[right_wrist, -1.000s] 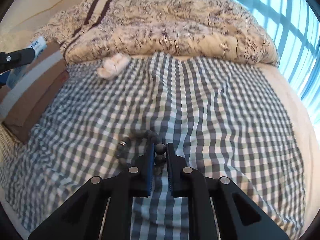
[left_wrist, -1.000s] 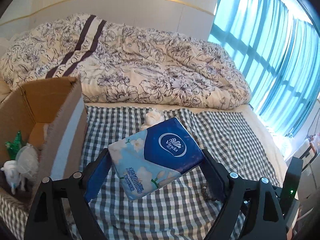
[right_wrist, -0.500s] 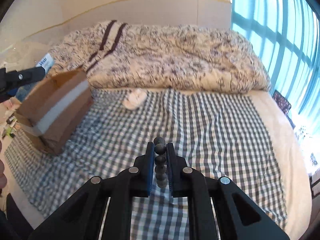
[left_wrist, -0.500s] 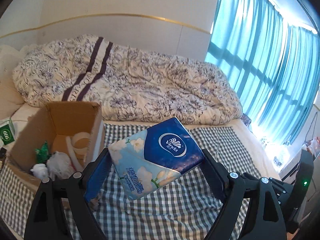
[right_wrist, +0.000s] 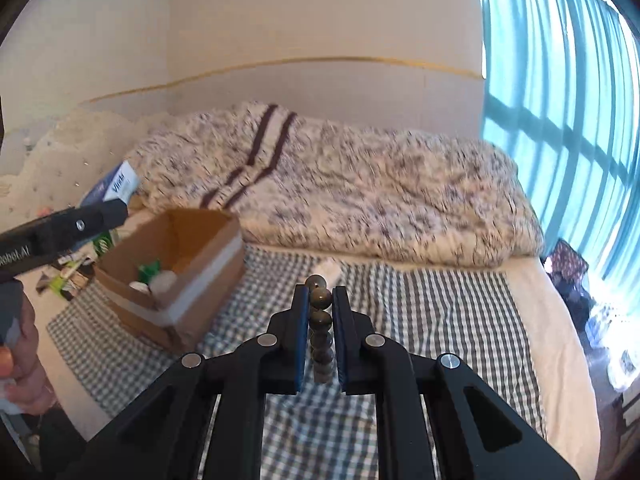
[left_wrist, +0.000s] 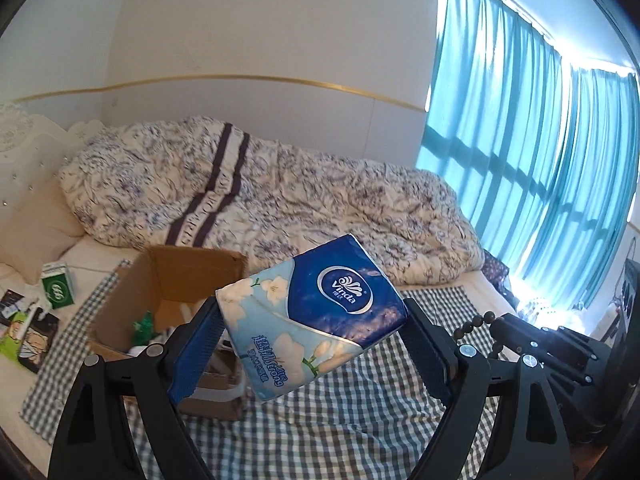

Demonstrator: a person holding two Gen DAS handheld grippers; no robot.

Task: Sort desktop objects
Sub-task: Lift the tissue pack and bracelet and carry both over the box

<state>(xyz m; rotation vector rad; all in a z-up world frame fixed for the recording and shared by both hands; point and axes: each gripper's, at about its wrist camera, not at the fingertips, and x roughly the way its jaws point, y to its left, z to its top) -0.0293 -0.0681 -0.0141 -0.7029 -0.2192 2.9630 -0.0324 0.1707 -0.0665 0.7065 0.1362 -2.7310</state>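
The tissue pack is dark blue and pale blue with white flowers. The bead bracelet is dull brown-grey. The cardboard box is brown with a white band, on a grey-and-white checked cloth. The curtains are teal.

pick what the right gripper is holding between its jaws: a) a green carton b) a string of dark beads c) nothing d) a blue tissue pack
b: the right gripper is closed on a string of dark beads, which hangs down between its jaws; the blue tissue pack is in the left gripper.
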